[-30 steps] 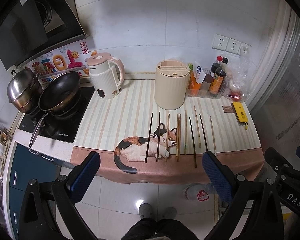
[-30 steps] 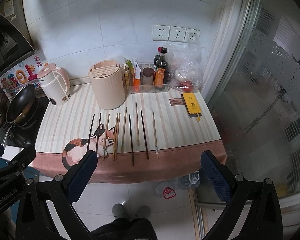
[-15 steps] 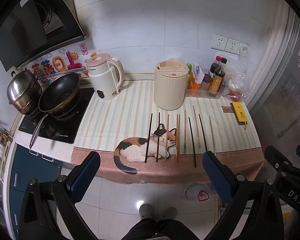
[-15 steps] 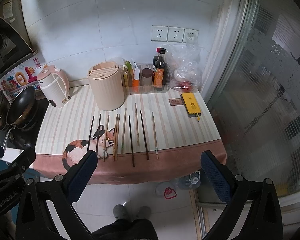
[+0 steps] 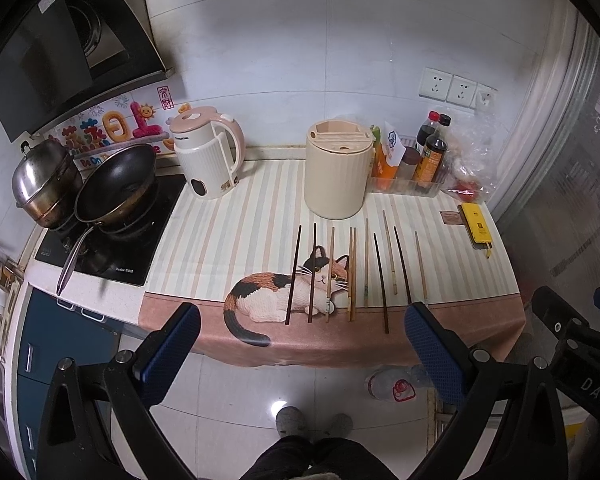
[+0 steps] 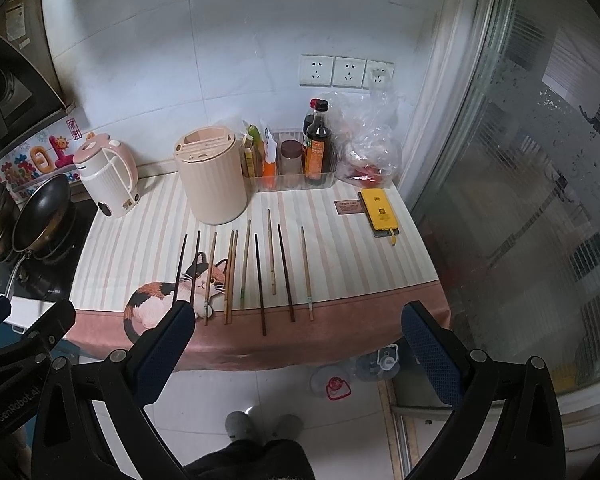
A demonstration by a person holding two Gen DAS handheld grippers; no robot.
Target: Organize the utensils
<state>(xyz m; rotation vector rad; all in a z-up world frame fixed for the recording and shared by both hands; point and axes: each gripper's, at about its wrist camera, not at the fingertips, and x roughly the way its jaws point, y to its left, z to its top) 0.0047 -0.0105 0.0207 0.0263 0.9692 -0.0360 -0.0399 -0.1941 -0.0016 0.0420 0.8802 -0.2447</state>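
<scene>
Labels: "GenRobot.AI" on left claw (image 6: 28, 332) | "DAS" on right claw (image 5: 572, 328) | chopsticks (image 5: 350, 276) unlabelled

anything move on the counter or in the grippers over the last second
Almost nothing. Both views drift very slightly, so the left hand-held gripper and right hand-held gripper shifted a touch, both open and empty. Nothing was grasped or released. The row of wooden chopsticks on the striped cat-print mat and the beige cylindrical utensil holder stayed put.
</scene>
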